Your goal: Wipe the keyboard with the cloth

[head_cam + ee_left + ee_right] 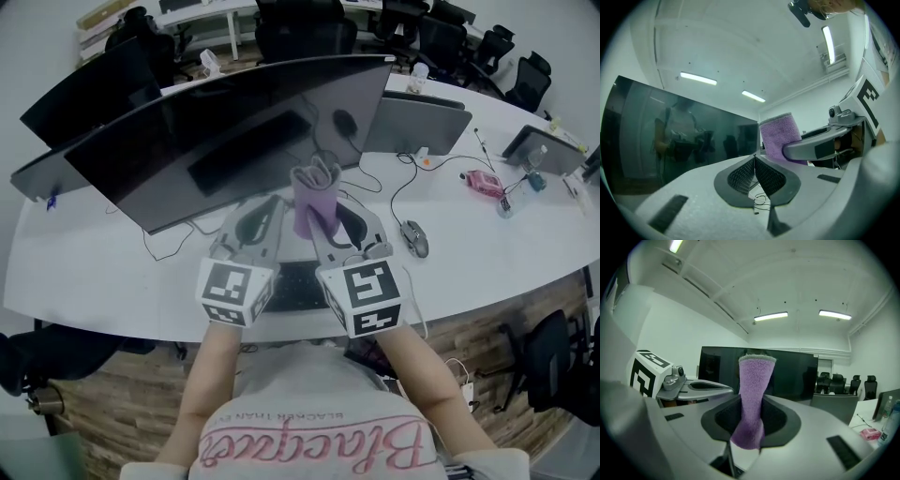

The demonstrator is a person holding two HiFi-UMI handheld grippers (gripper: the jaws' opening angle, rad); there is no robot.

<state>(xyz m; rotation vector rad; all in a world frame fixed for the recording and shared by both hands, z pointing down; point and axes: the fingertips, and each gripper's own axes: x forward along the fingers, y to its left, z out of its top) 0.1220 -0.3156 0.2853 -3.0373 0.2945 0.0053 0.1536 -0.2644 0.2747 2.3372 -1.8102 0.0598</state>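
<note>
Keyboard [295, 286]: dark, lying on the white desk [112, 272] in front of the person. Its long axis runs left to right along the desk's near edge. Only a middle strip shows between the two marker cubes.
Cloth [315, 199]: purple and fleecy, held up off the desk, above and beyond the keyboard and in front of the lower edge of the monitor [234, 141].
Cloth axis: the long axis stands roughly upright, in line with the jaws that hold it. The long free end points up and away from the person, and a short end sticks out on the near side of the jaws.
Right gripper [751, 413]: jaws closed on the cloth [753, 390], pinching it low on its length. The gripper is tilted upward, with ceiling lights behind it.
Left gripper [754, 159]: jaws closed, tips meeting, nothing between them. It is raised just beside the right gripper and is not touching the cloth [779, 136].
Mouse [415, 237]: on the desk to the right of the keyboard, with its cable trailing away.
Laptop [412, 127]: grey, standing behind the mouse, beside the monitor.
</note>
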